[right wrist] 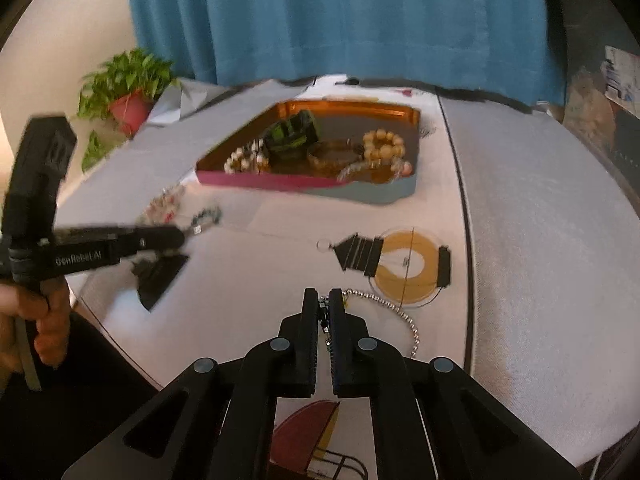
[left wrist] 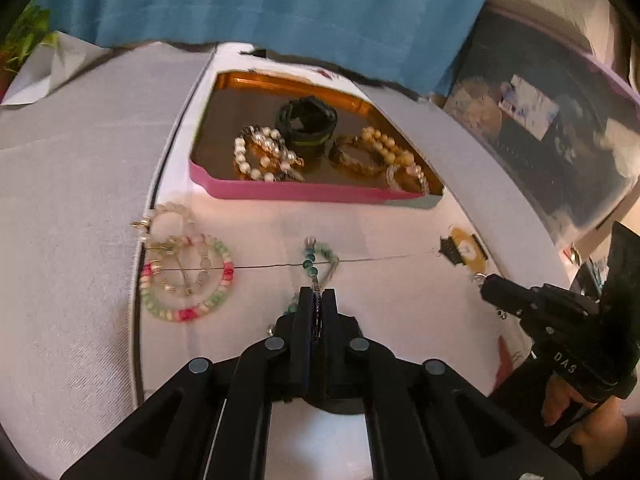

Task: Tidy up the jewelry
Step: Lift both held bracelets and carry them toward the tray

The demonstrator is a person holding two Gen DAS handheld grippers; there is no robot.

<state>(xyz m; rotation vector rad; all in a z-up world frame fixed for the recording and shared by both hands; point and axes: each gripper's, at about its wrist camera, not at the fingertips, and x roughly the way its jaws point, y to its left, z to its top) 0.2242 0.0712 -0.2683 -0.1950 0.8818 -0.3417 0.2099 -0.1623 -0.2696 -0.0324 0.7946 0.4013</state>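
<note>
Five bracelets already lie in the tin tray (left wrist: 280, 194). The left claw (left wrist: 318, 294) is clenched on a teal bead bracelet (left wrist: 316, 258), the right claw (right wrist: 324, 300) on a silver ball chain (right wrist: 400, 312); two pastel bracelets (left wrist: 188, 276) wait on the bench (left wrist: 380, 240).

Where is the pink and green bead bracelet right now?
Left wrist view: the pink and green bracelet lies on the white cloth, left of the left gripper, below the tray.

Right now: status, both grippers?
Left gripper shut on teal bead bracelet. Right gripper shut on silver chain. Tray ahead, path unobstructed.
</note>
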